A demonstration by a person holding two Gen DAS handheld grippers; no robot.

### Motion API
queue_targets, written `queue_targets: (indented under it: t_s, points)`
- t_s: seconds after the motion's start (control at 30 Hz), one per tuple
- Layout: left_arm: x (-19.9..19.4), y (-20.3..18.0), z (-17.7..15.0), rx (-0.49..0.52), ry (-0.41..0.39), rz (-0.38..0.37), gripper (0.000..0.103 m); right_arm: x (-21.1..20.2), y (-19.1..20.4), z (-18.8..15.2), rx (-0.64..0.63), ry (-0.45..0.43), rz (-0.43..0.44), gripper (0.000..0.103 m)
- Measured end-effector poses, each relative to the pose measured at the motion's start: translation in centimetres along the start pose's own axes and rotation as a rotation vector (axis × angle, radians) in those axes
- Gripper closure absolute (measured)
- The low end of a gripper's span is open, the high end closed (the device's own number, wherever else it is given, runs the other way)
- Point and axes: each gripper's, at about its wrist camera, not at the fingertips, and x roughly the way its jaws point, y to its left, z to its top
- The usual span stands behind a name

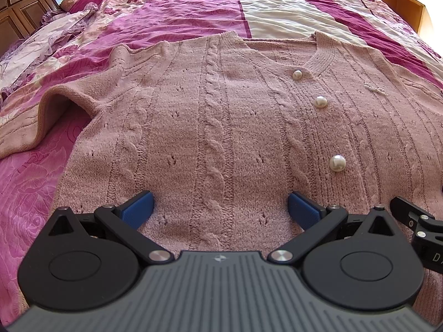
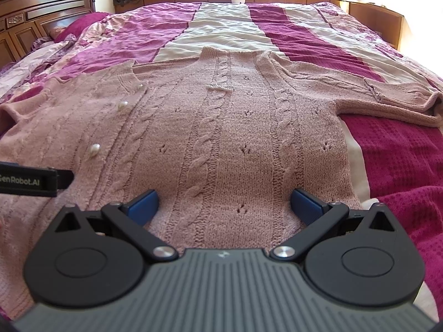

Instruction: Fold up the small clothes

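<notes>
Both the left gripper (image 1: 220, 207) and right gripper (image 2: 224, 204) are held spread and empty over the flat cardigan (image 1: 235, 127), whose loose knit may be snagged or only its top layer pinched.

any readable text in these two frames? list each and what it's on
"GenRobot.AI": white print on the black side of the left gripper, seen at the left edge of the right wrist view; the first letter is partly cut off.
"D": start of a white word on the right gripper at the right edge of the left wrist view; the rest is cut off.
Nothing readable on the pink cardigan or the bedspread.
</notes>
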Motion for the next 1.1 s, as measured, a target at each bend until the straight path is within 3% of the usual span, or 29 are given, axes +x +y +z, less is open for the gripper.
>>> queue_targets:
  t_s: [0.77, 1.1]
  points:
    - [0.0, 0.0, 0.0, -0.001, 0.0, 0.0, 0.0, -0.1, 0.0, 0.1, 0.008, -0.003, 0.011, 0.0]
    - [-0.1, 0.3, 0.6, 0.004, 0.03, -0.01, 0.0, -1.2, -1.9, 1.6, 0.031, 0.049, 0.094, 0.0]
